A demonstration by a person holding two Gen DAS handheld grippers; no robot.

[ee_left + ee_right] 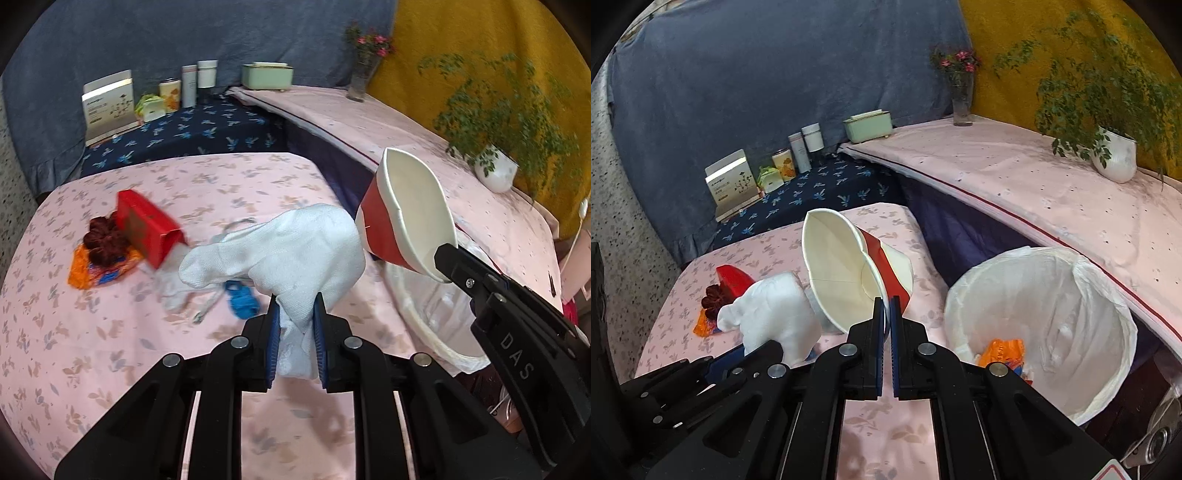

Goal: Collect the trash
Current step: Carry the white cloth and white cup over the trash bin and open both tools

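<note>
Left gripper (295, 332) fingers pinch a white tissue (295, 251) above the tabletop (110, 350). Right gripper (886, 321) fingers clamp a paper cup (846, 269) rim beside the bin (1108, 354).

— What is lying on the table (110, 369)?
— A box (147, 230) is lying left of the tissue (295, 254), with a wrapper (99, 273) just before it.
— And the bin (1108, 369)?
— It is standing right of the table, beside the cup (842, 273), with a wrapper lying in it.
</note>
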